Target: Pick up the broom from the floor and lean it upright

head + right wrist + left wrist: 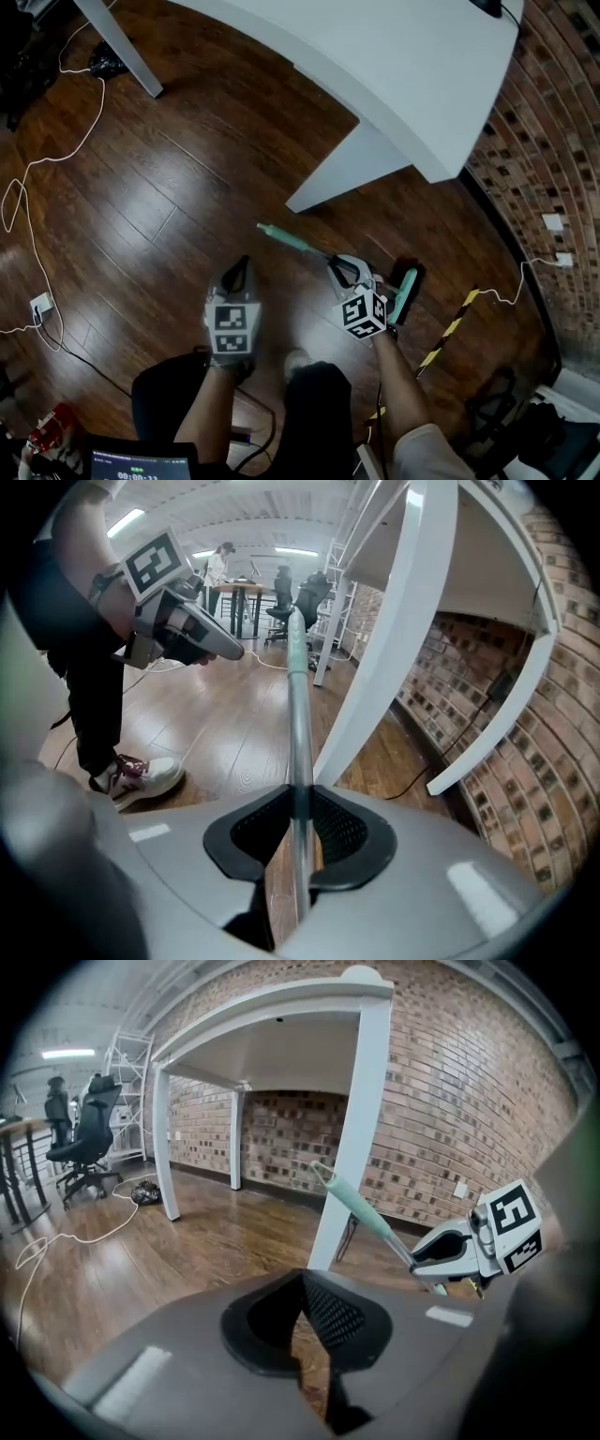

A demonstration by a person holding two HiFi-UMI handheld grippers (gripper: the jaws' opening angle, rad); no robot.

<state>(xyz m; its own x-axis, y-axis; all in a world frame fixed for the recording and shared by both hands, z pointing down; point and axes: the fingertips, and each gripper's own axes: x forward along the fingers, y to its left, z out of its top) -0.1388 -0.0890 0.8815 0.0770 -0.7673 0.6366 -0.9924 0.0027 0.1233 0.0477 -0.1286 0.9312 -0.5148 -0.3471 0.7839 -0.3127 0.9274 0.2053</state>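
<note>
Broom (298, 705): the shaft is pinched between the 2 fingers (352, 829) of my right gripper (302, 797). Its green grip end slants toward the white desk leg (394, 639). My left gripper (305, 1283), well apart from the shaft, has its fingers pressed together on nothing.

White table leg (352, 173) near broom (291, 241) tip; brick wall (544, 141) blocks right; wood floor (141, 216) left open.
</note>
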